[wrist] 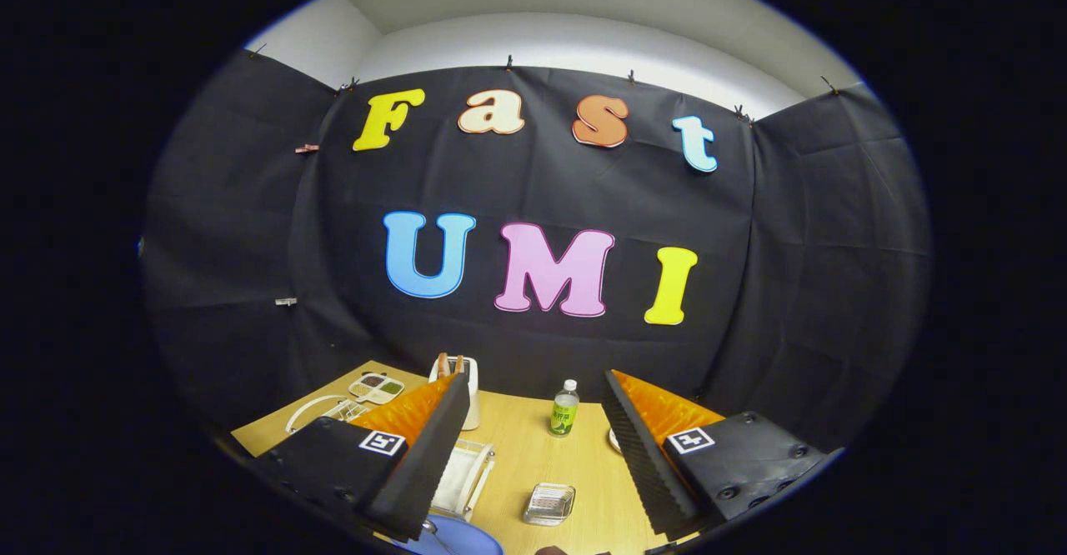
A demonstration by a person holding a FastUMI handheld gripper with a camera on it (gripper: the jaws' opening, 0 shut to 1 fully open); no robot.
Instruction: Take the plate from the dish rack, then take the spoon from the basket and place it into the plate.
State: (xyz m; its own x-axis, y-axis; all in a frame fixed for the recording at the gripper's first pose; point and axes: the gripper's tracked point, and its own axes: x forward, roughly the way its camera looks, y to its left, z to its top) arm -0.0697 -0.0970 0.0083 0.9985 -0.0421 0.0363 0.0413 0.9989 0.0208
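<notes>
My gripper (533,380) hangs open above the wooden table (533,455) with nothing between its fingers. Low between the fingers lies a blue plate (454,540) flat on the table, with a small shiny thing (430,527) at its edge, too little showing to tell what it is. A white dish rack (468,473) stands just behind the plate, partly hidden by the left finger. Beyond the left fingertip stands a white basket (471,388) with brown handles (450,363) sticking up out of it.
A small green-labelled bottle (564,409) stands on the table between the fingers, with a clear glass dish (549,503) nearer to me. Left of the basket lie a divided white tray (376,387) and a white plate (313,409). Black cloth walls close off the table's far side.
</notes>
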